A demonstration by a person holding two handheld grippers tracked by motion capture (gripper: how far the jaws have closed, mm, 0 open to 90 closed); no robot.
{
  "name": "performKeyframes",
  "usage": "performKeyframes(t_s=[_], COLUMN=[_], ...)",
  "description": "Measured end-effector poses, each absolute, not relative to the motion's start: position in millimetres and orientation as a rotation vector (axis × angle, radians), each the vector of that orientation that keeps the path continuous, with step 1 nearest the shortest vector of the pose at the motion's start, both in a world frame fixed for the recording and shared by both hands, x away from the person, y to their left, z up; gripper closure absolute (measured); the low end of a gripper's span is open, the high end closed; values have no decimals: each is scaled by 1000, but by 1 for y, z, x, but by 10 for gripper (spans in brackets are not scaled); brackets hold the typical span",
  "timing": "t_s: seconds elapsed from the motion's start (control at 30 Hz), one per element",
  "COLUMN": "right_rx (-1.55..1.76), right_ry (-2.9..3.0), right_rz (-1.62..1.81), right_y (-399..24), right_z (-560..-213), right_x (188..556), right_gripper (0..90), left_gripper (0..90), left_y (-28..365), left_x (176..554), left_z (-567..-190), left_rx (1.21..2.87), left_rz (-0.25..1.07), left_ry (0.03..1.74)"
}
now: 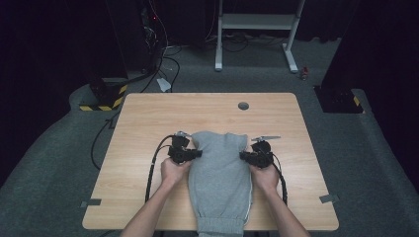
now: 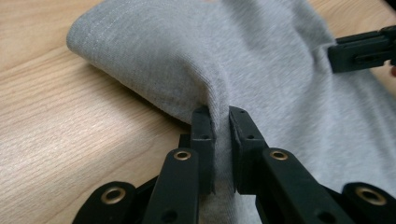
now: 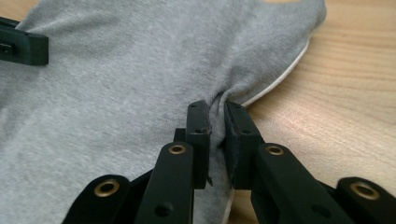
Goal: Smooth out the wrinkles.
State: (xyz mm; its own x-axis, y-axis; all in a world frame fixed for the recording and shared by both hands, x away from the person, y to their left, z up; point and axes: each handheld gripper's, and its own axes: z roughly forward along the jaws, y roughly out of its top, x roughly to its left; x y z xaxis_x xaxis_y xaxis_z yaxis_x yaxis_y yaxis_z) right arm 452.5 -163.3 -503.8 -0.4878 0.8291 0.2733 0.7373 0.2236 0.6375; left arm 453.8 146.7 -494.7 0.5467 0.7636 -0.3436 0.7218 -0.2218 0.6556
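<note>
Grey fabric lies folded along the middle of the wooden table (image 1: 148, 118): a pair of sweatpants (image 1: 219, 168), its folded far end near the table's centre and its ribbed cuff hanging over the near edge. The left gripper (image 1: 196, 154) sits at the garment's left edge, held by the person's left hand (image 1: 173, 170), and the right gripper (image 1: 243, 156) sits at the right edge, held by the right hand (image 1: 265, 177). In the left gripper view the two black jaws are pressed onto a raised ridge of the grey cloth (image 2: 261, 70), pinching it between the pads, with the rounded fold lying to the left on the bare wood. In the right gripper view the jaws likewise clamp a gathered pleat of the cloth (image 3: 116, 79) just beside a white stripe (image 3: 280, 77) running along the garment's edge. A cable (image 1: 153, 165) trails from the left gripper toward the near side of the table.
</note>
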Motion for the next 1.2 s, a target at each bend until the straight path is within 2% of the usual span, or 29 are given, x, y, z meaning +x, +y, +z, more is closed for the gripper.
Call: performKeyframes(t_s=[0.5, 0.7, 0.83, 0.93, 1.1, 1.13, 1.2], right_rx=[1443, 1397, 1380, 1344, 1313, 1241, 1234], right_ry=[2344, 2327, 2305, 2264, 2203, 2190, 2191], right_rz=[1260, 1292, 1237, 1177, 1175, 1199, 1193], right_y=[-174, -174, -173, -168, -161, -157, -156], right_z=[-466, -447, -438, -424, -401, -388, -386], right_x=[439, 436, 448, 475, 490, 486, 485], right_gripper=[821, 824, 825, 827, 828, 827, 827], left_gripper=[814, 815, 815, 817, 818, 817, 817], left_y=[162, 163, 162, 163, 161, 159, 158], left_x=[443, 444, 460, 490, 500, 499, 495], left_z=[-468, -447, -433, -414, -391, -386, -383], left_rx=[1880, 1885, 1885, 1856, 1831, 1837, 1845], left_rz=[19, 51, 77, 120, 188, 203, 220], left_ry=[1149, 1112, 1105, 1131, 1113, 1094, 1060])
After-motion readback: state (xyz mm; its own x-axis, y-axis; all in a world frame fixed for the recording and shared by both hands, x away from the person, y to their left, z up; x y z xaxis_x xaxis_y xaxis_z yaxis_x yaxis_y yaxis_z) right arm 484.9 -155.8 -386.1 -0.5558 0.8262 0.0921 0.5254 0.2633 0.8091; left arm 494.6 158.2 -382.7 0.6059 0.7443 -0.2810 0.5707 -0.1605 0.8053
